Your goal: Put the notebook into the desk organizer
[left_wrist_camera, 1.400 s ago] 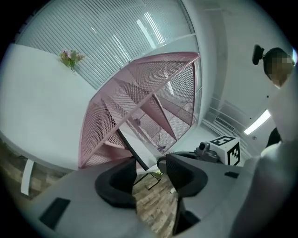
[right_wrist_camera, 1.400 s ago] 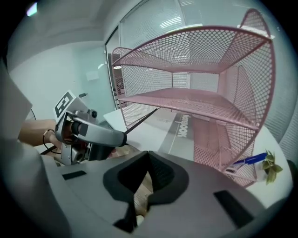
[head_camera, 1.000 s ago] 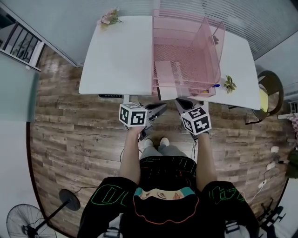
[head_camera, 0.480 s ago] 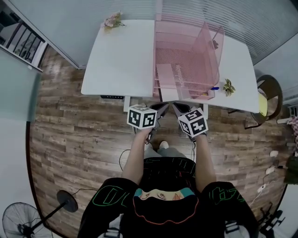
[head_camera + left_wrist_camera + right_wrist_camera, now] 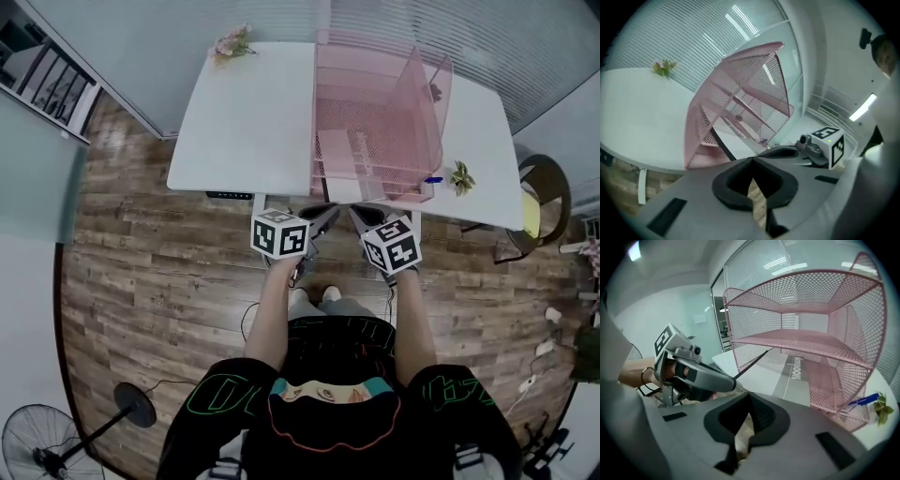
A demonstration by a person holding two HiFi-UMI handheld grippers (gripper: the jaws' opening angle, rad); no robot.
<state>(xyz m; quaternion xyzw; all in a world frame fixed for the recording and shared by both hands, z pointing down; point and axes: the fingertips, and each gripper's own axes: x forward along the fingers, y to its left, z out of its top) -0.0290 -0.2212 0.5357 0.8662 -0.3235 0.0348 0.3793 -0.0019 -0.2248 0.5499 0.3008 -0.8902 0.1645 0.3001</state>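
The pink mesh desk organizer (image 5: pixel 380 108) stands on the white desk (image 5: pixel 248 112). The pale notebook (image 5: pixel 787 373) lies flat on its bottom tier, and shows through the mesh in the head view (image 5: pixel 334 150). Both grippers hang over the floor just in front of the desk's front edge, clear of the organizer. My left gripper (image 5: pixel 325 215) is shut with nothing in it; its jaws meet tip to tip (image 5: pixel 751 161). My right gripper (image 5: pixel 360 215) is shut and empty too (image 5: pixel 749 397). Their tips point toward each other, a small gap apart.
Pink artificial flowers (image 5: pixel 232 40) sit at the desk's back left corner. A small plant (image 5: pixel 460 173) and a blue pen (image 5: pixel 431 178) lie right of the organizer. A chair (image 5: pixel 544 192) stands to the right, and a fan (image 5: pixel 37 448) at the lower left.
Both grippers stay shut in front of the desk. The left one has drifted slightly toward the right one.
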